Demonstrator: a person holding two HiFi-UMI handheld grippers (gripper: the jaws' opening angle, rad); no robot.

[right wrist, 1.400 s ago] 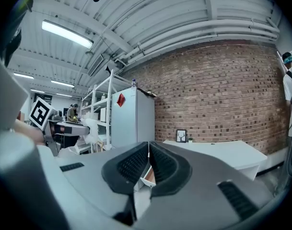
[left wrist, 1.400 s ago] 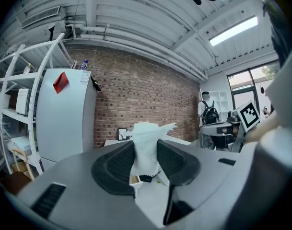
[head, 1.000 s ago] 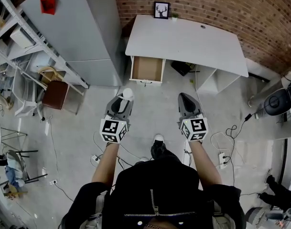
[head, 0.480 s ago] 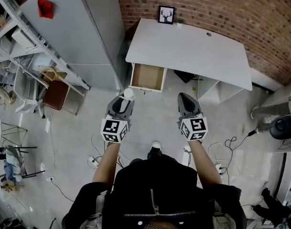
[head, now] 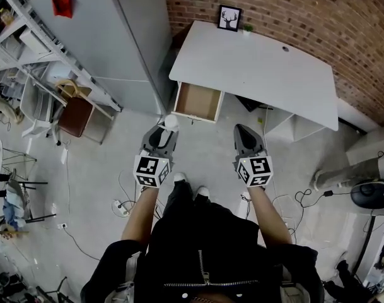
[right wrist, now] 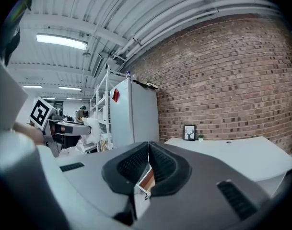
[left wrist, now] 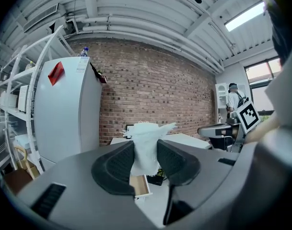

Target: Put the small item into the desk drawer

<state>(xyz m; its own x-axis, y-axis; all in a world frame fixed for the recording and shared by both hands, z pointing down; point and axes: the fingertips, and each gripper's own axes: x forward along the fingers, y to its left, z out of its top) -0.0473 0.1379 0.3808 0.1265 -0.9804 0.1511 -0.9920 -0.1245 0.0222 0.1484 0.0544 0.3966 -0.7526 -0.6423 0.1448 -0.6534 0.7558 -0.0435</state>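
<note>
Step in hand, as judged: carrying toward the desk. A small white crumpled item is pinched between the jaws of the left gripper, with its frayed top standing above them. The right gripper is held alongside, jaws pressed together with nothing between them. The drawer of the white desk is pulled open, its brown bottom showing. It lies ahead across the floor, well apart from both grippers. Next move, as judged: the left gripper is to be brought over the drawer opening and lowered inside, and the jaws are then to be released. No part is foreseen for the right gripper.
</note>
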